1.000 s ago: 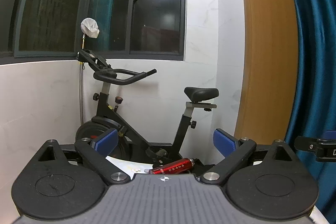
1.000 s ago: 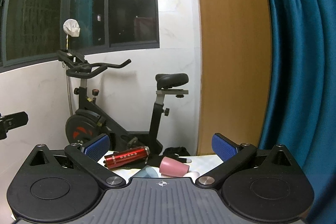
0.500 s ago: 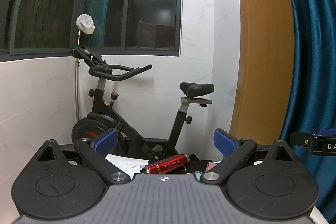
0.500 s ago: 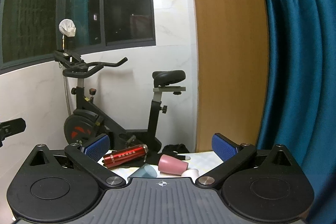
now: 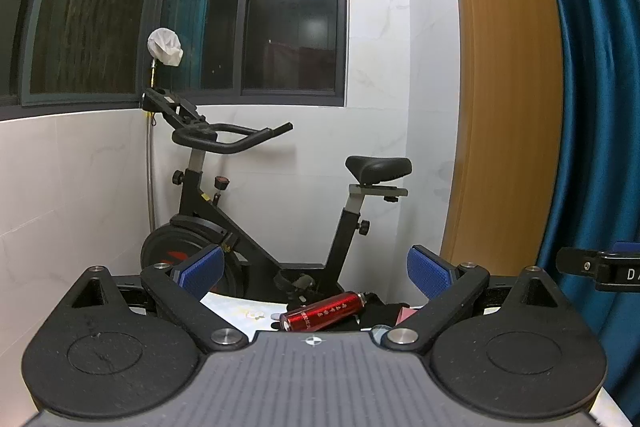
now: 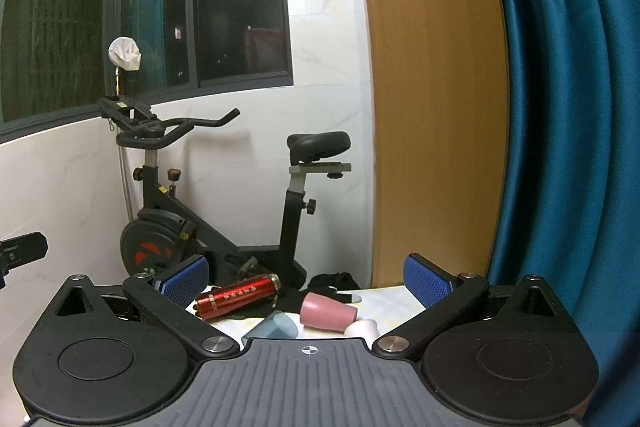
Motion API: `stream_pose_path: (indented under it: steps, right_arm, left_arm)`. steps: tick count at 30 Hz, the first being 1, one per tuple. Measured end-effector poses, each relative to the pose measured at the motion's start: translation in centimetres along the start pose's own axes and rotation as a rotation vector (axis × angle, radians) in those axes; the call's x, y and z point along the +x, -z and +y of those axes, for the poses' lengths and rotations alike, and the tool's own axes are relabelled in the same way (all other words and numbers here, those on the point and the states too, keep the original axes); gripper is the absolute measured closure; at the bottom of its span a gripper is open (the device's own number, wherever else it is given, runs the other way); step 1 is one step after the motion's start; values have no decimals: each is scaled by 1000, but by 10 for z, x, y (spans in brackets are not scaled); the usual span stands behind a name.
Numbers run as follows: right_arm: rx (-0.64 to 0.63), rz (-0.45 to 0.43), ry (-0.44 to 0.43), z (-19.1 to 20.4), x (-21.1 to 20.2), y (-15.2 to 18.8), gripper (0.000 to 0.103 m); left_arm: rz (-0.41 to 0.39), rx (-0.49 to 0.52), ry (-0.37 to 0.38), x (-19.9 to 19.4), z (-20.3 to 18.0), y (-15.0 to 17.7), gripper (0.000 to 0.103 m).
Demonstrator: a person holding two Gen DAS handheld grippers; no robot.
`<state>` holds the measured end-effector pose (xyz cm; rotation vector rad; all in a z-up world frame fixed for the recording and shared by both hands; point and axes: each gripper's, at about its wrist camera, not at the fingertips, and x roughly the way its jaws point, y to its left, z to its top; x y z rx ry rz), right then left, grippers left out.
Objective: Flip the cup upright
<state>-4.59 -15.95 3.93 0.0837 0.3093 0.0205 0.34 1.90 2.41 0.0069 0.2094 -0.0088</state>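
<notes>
The shiny red metal bottle (image 6: 237, 297) has tiny writing too small to read. Just right of it, the pink plastic cup (image 6: 327, 311) lies tipped over. Both the left tongs (image 5: 316, 273) and right tongs (image 6: 306, 277) are wide open, holding nothing.

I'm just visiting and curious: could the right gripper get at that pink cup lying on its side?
Probably yes. The right gripper is open, and the pink cup lies on the table just ahead, between its fingers. The blue cup and white cup lie close on either side, so they might get nudged.
</notes>
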Motion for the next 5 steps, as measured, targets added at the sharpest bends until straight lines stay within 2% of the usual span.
stream_pose_path:
  steps: [5]
  right_arm:
    - [1, 1, 0, 0, 0, 0, 0]
  left_arm:
    - [-9, 2, 1, 1, 1, 1, 4]
